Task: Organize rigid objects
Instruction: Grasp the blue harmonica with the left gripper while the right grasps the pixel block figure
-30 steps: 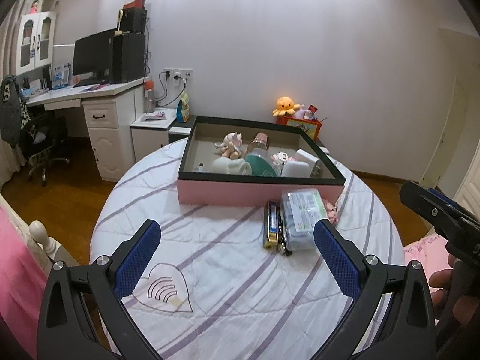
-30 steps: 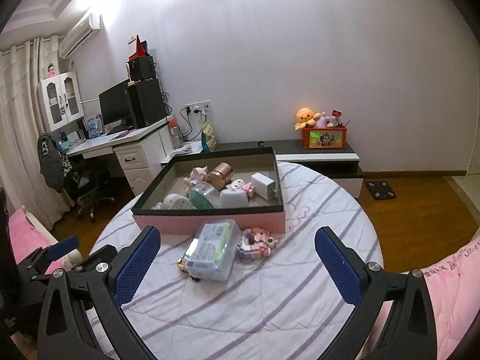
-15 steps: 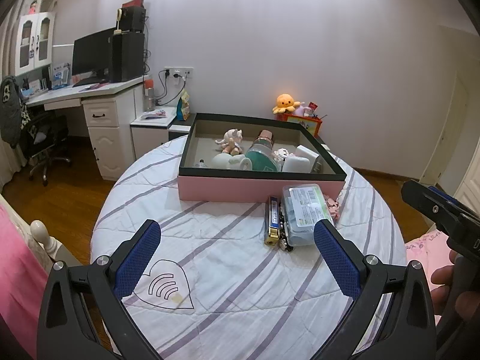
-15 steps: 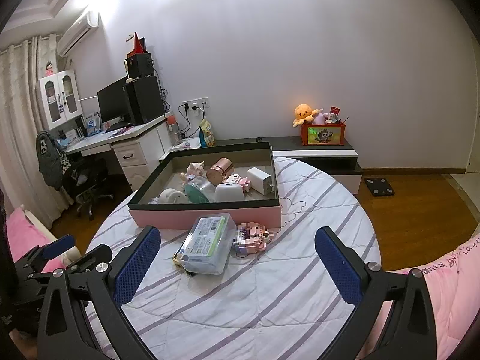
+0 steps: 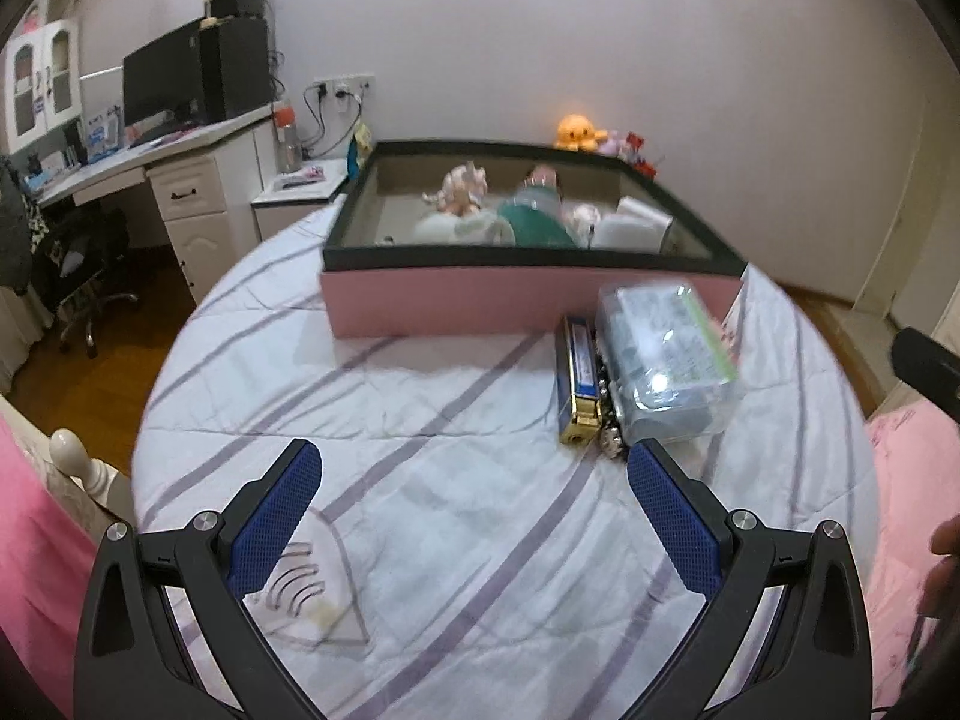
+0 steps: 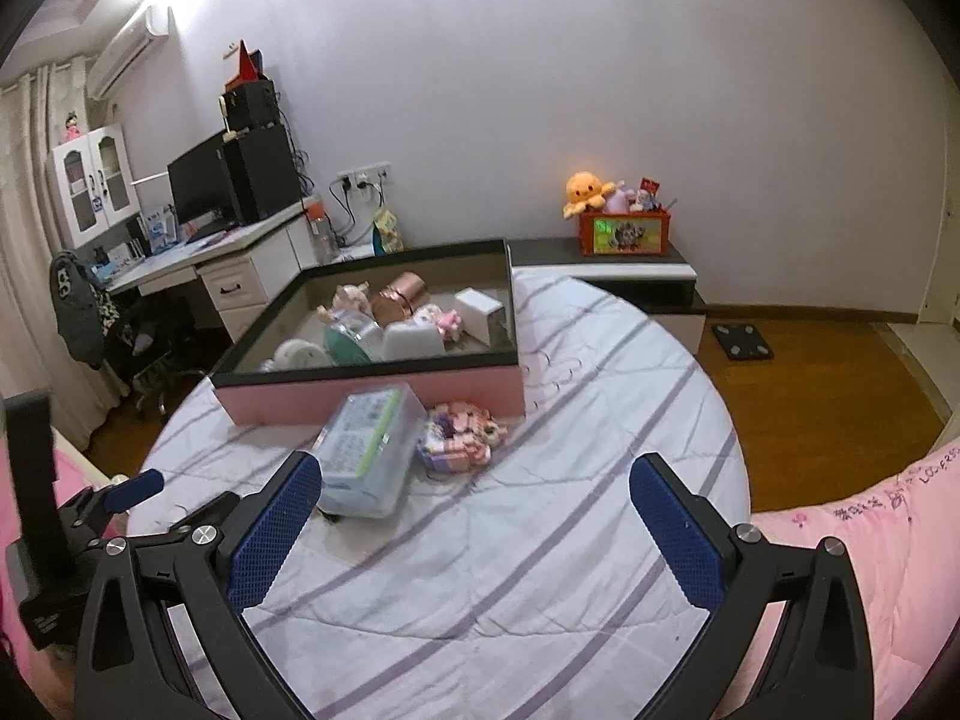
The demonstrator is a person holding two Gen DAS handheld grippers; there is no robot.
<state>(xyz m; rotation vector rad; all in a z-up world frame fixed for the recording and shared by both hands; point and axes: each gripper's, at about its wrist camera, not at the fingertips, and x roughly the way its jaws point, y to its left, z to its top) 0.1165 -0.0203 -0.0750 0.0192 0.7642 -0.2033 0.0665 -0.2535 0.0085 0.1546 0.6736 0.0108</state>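
Note:
A pink box with a black rim (image 5: 468, 300) (image 6: 372, 393) stands on the round striped table and holds several items. In front of it lie a clear plastic case (image 5: 663, 360) (image 6: 369, 450), a blue and gold harmonica (image 5: 579, 381) and a pink block toy (image 6: 459, 435). My left gripper (image 5: 474, 516) is open and empty, short of the harmonica and case. My right gripper (image 6: 474, 531) is open and empty, just short of the case and toy.
The table's striped cloth (image 5: 420, 480) (image 6: 540, 570) spreads under both grippers. A desk with a monitor (image 5: 162, 81) stands at the left. A low cabinet with an orange toy box (image 6: 624, 231) stands by the wall. Pink bedding (image 6: 870, 540) lies at the right.
Both grippers have moved forward and lower toward the objects in front of the box; the case and harmonica now appear larger and closer. Both stay open.

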